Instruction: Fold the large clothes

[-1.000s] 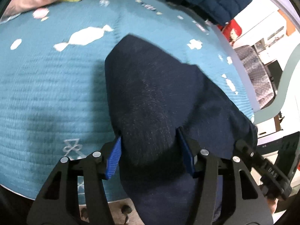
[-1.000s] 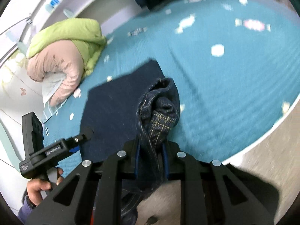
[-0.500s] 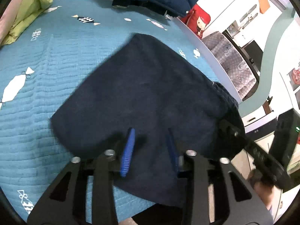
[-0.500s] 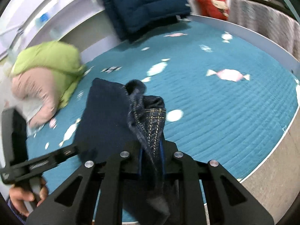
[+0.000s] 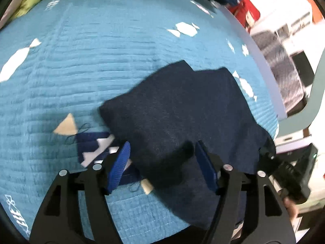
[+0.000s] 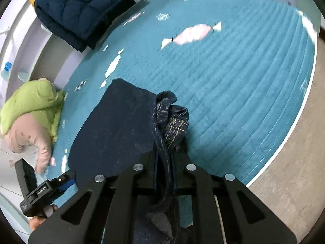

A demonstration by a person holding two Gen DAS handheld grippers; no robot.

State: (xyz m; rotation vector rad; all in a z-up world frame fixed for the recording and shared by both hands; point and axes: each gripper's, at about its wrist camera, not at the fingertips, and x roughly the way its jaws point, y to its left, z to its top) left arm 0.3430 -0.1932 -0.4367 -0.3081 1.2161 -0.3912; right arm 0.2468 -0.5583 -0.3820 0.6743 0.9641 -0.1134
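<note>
The bed (image 6: 243, 85), covered in a teal quilted spread with fish and candy patches, carries the load. A dark navy garment (image 5: 182, 118) lies folded near the bed's front edge. A navy puffer jacket (image 6: 85, 10) rests at the far edge; a green-and-pink bundle (image 6: 30, 111) at the left edge. Right claw (image 6: 165, 160): pressed together, pinching the garment's bunched hem. Left claw (image 5: 162, 162): spread and opening, garment between the pads, not pressed.
</note>
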